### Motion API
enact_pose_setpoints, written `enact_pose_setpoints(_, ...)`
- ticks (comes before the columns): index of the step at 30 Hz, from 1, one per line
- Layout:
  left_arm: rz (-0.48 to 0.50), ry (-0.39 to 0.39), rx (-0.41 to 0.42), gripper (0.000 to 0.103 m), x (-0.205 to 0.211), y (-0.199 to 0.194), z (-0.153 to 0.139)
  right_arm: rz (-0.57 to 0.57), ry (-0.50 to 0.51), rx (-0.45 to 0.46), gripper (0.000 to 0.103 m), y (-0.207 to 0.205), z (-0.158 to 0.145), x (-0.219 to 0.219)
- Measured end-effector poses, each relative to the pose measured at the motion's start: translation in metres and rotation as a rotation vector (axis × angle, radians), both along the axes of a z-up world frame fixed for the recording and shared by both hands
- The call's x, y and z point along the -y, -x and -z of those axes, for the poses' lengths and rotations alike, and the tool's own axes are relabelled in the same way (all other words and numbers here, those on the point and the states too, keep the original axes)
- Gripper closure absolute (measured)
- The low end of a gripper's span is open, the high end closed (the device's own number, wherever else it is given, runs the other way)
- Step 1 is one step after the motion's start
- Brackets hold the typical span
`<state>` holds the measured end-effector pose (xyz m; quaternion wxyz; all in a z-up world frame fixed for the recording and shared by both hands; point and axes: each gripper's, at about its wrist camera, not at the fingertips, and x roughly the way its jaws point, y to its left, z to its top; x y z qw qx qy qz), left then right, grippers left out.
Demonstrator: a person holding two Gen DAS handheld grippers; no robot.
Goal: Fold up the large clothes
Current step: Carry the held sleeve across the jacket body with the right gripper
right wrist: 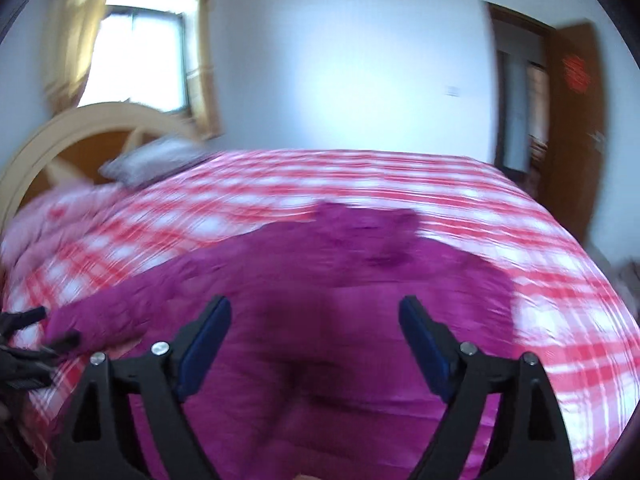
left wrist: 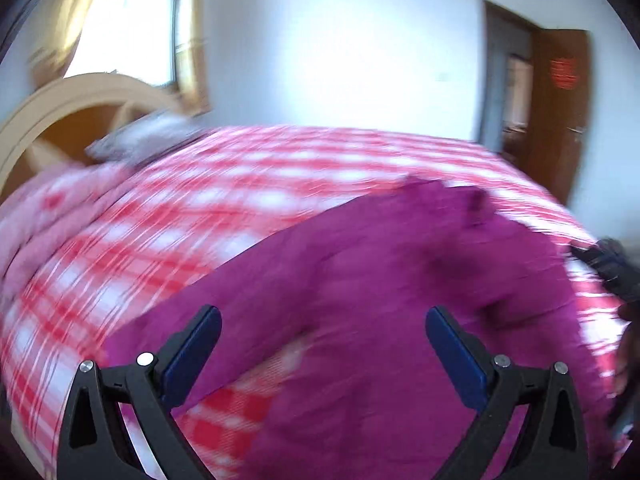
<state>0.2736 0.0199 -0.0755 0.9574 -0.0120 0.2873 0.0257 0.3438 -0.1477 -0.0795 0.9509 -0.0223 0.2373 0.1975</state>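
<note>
A large magenta padded garment (left wrist: 380, 272) lies spread on the bed, also in the right wrist view (right wrist: 340, 300). Its long sleeve (left wrist: 248, 276) runs toward the lower left, its collar end (right wrist: 368, 220) points away. My left gripper (left wrist: 323, 316) is open and empty, held above the sleeve and body. My right gripper (right wrist: 315, 308) is open and empty above the garment's middle. The left gripper also shows at the left edge of the right wrist view (right wrist: 28, 340), near the sleeve's end. The right gripper shows at the right edge of the left wrist view (left wrist: 612, 268). Both views are motion-blurred.
The bed has a red and white checked cover (left wrist: 224, 184). A folded pink quilt (left wrist: 48, 216) and a grey pillow (left wrist: 144, 140) lie by the curved wooden headboard (left wrist: 52, 112) at the left. A window (right wrist: 136, 56) is behind; an open brown door (right wrist: 572, 128) at the right.
</note>
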Motion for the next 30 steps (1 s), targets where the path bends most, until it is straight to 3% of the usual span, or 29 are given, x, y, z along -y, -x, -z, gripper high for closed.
enact_pose_setpoints(3, 0.121, -0.043, 0.008, 0.001, 0.051, -0.022, -0.007, 0.143, 0.033, -0.088, 0.054, -0.012, 0.016, 0.034)
enact_pose_setpoints(4, 0.151, -0.066, 0.013, 0.001, 0.069, -0.032, -0.005, 0.164, 0.041, -0.111, 0.058, -0.018, 0.022, 0.04)
enact_pose_setpoints(6, 0.179, -0.127, 0.008, 0.001, 0.098, -0.052, 0.009, 0.197, 0.035, -0.156, 0.058, -0.021, 0.038, 0.054)
enact_pose_setpoints(9, 0.171, -0.216, -0.07, 0.001, 0.124, -0.096, 0.051, 0.218, 0.026, -0.194, 0.058, -0.021, 0.047, 0.073)
enact_pose_setpoints(12, 0.093, -0.294, -0.143, 0.001, 0.124, -0.129, 0.091, 0.248, 0.011, -0.204, 0.058, -0.028, 0.044, 0.099)
enact_pose_setpoints(14, 0.066, -0.237, -0.225, 0.001, 0.107, -0.146, 0.11, 0.285, -0.002, -0.203, 0.062, -0.041, 0.037, 0.119)
enact_pose_setpoints(17, 0.075, -0.126, -0.268, 0.001, 0.092, -0.152, 0.116, 0.33, -0.025, -0.195, 0.064, -0.069, 0.026, 0.13)
enact_pose_setpoints(21, 0.067, -0.134, -0.253, 0.001, 0.093, -0.148, 0.117, 0.3, 0.008, -0.227, 0.065, -0.114, 0.036, 0.112)
enact_pose_setpoints(26, 0.058, -0.16, -0.245, 0.001, 0.097, -0.144, 0.119, 0.269, 0.169, -0.364, 0.069, -0.149, 0.087, 0.087)
enact_pose_setpoints(30, 0.057, -0.162, -0.245, 0.001, 0.098, -0.149, 0.121, 0.269, 0.186, -0.337, 0.069, -0.145, 0.092, 0.087)
